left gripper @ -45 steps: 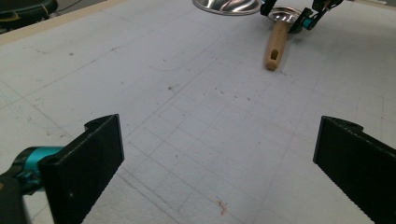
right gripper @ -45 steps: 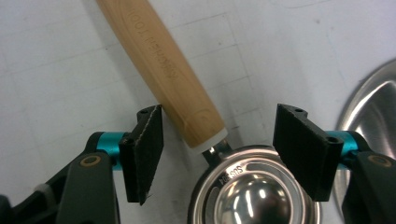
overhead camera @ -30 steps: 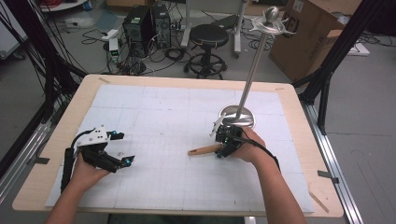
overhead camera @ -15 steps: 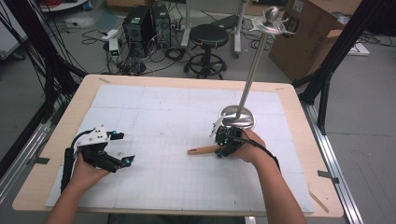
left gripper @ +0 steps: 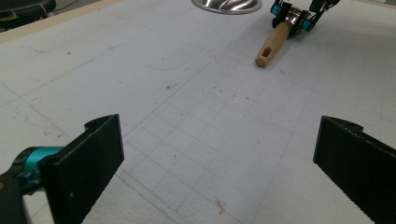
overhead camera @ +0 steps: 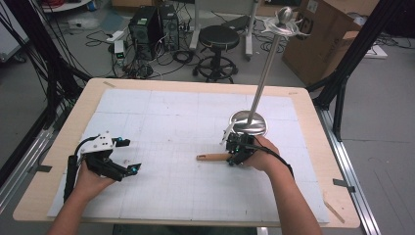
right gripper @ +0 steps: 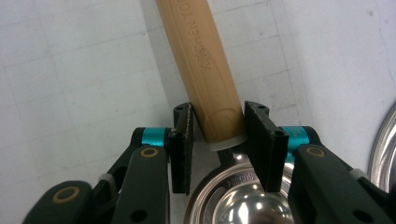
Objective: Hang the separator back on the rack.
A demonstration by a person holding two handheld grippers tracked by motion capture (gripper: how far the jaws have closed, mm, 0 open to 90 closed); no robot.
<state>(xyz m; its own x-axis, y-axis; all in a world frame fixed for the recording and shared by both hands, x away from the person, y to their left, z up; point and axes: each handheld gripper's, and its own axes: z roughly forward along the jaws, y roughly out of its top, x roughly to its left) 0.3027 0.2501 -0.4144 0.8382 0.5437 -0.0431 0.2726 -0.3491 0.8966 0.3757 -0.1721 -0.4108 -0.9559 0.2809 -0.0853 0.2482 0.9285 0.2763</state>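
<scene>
Left gripper (overhead camera: 125,155) sits in the person's left hand (overhead camera: 90,176) low over the white gridded mat (overhead camera: 161,127), jaws spread wide with bare mat between them; well ahead of those jaws, across the mat, lies the utensil with a round light wooden handle (left gripper: 273,43) and a polished steel bowl end (right gripper: 238,200).

Right gripper (overhead camera: 238,149) is in the person's right hand (overhead camera: 262,155); its black jaws straddle the handle at the white collar where wood meets steel and have just been closing; right pad touches the wood, left pad looks a hair off it, so a firm pinch cannot be told; handle runs straight out ahead of the jaws, flat on the mat; steel bowl sits beneath the gripper body.

Just beside the right gripper, further off, stands the shiny domed steel base (overhead camera: 249,123) of a tall metal pole (overhead camera: 262,78); the light wooden table (overhead camera: 313,127) edges the mat beyond.
</scene>
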